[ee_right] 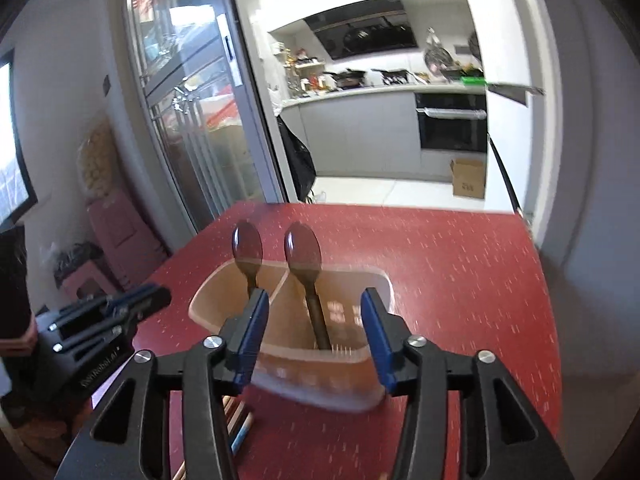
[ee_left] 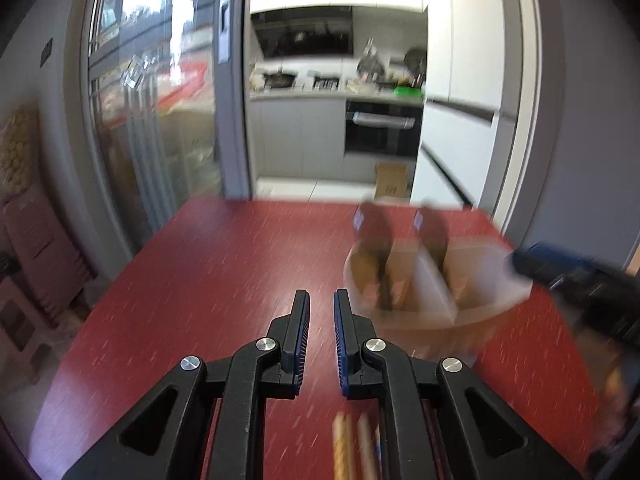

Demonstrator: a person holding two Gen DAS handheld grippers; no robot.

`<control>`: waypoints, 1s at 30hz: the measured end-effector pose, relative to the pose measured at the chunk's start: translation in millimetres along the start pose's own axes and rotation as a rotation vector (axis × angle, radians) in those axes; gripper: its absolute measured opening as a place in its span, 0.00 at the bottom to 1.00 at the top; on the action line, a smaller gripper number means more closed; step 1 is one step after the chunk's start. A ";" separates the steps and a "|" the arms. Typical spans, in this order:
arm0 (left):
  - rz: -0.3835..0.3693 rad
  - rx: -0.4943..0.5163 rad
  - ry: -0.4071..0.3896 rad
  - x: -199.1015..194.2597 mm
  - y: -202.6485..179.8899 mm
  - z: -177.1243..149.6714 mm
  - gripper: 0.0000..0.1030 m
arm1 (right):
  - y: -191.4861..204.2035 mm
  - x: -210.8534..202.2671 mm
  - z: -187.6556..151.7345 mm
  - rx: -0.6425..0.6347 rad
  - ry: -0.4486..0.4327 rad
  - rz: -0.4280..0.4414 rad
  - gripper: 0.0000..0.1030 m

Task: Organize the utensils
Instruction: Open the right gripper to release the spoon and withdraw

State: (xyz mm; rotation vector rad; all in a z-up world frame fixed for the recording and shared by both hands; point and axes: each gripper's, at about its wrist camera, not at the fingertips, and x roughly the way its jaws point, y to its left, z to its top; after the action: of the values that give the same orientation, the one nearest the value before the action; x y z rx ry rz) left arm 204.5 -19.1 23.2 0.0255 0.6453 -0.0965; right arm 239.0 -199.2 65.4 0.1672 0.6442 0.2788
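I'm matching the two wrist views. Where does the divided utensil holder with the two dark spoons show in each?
Left wrist: utensil holder, blurred, right of centre, beyond the left tongs.
Right wrist: holder low centre, between the open right tongs.
Shared landmark: cardboard box on the kitchen floor.

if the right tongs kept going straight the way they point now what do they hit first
Most likely the utensil holder: its near wall sits right between the open right tongs, with the nearer wooden spoon standing just behind. Depth is blurred, so contact order is uncertain.

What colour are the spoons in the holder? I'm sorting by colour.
Dark brown spoons, clearest in the right wrist view.
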 end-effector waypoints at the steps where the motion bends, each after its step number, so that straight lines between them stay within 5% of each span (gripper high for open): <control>1: 0.016 -0.002 0.033 -3.0 3.9 -7.6 0.40 | -1.0 -6.0 -4.7 0.013 0.009 -0.001 0.54; 8: 0.058 -0.041 0.188 -23.2 24.4 -68.3 0.40 | -13.3 -37.6 -57.4 0.114 0.140 -0.052 0.62; 22: 0.011 -0.076 0.248 -53.1 24.9 -121.5 0.40 | -37.8 -73.8 -137.5 0.279 0.283 -0.160 0.68; 23: 0.007 -0.079 0.253 -53.4 25.4 -122.8 0.51 | -38.8 -77.0 -139.6 0.289 0.281 -0.165 0.68; 24: 0.007 -0.081 0.256 -53.7 27.1 -123.2 0.97 | -39.8 -78.6 -140.0 0.296 0.280 -0.167 0.69; 30: 0.036 -0.071 0.219 -68.0 27.8 -125.7 1.00 | -40.3 -83.5 -143.6 0.316 0.291 -0.187 0.73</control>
State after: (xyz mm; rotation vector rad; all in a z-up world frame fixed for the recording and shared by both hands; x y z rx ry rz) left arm 77.8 20.9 -36.4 -0.0208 0.8662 -0.0359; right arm 95.5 -253.4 -10.0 0.3713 0.9860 0.0179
